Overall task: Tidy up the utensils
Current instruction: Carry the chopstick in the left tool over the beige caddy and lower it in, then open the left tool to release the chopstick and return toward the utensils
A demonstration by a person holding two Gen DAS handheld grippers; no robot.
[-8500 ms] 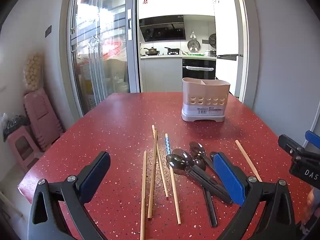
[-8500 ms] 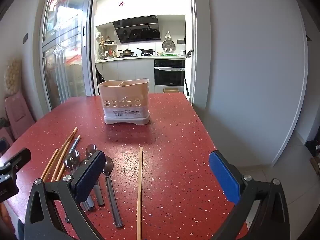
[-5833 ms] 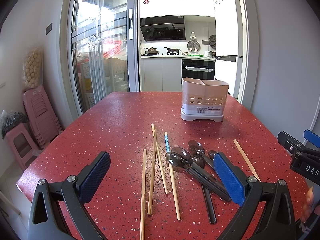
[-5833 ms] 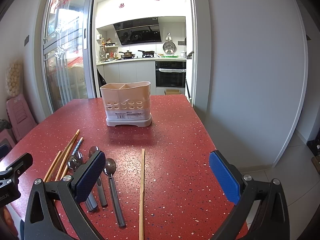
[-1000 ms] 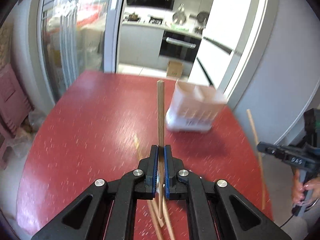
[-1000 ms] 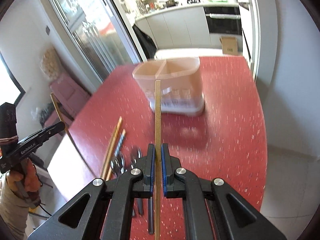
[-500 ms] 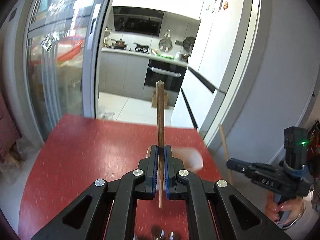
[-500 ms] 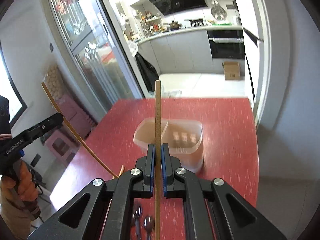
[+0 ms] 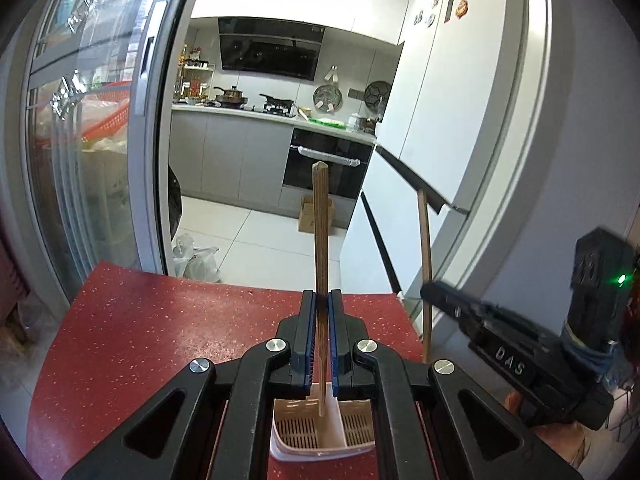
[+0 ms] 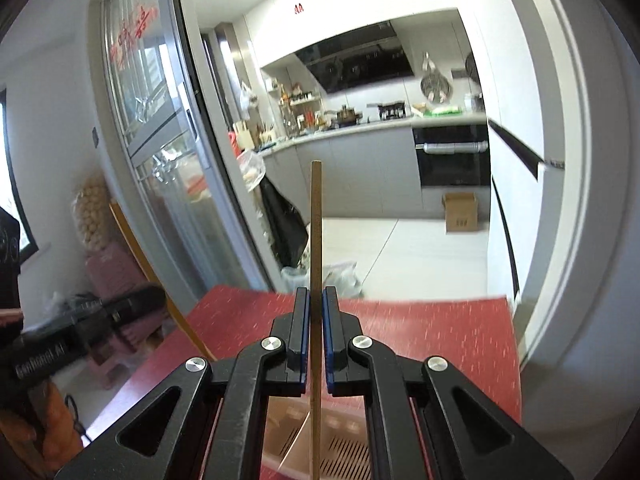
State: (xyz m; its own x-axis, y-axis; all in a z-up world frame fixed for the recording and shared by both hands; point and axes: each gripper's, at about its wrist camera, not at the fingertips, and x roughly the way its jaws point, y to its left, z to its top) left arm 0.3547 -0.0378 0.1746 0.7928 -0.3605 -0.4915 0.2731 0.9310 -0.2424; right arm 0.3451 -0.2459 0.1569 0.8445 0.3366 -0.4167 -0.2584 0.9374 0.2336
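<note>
We held both chopsticks close to upright, long axes running top to bottom. Our left gripper point(image 9: 321, 312) was clamped tight on a darker wooden chopstick point(image 9: 320, 232), whose squared butt pointed up and whose tapered tip hung down over the utensil caddy point(image 9: 320, 436), above the divider between its compartments; we could not tell whether the tip touched anything. Our right gripper point(image 10: 315, 308) was pinched on a paler bamboo chopstick point(image 10: 315, 232), butt up, lower end dropping past the bottom edge of the view above the same caddy point(image 10: 344, 452). In the left view that paler stick point(image 9: 424, 264) stood to the right, leaning slightly, with the right gripper point(image 9: 430, 292) on it.

The caddy was beige plastic, rounded at the corners, with slotted grid floors. The finger pads were blue and ribbed, the gripper frames matte black with silver bolts. The table point(image 9: 140, 328) was glossy red with pale speckles. Far beyond lay a kitchen: grey cabinets, black oven point(image 9: 324, 168), white tiled floor, cardboard box point(image 10: 460, 212), glass sliding door at left.
</note>
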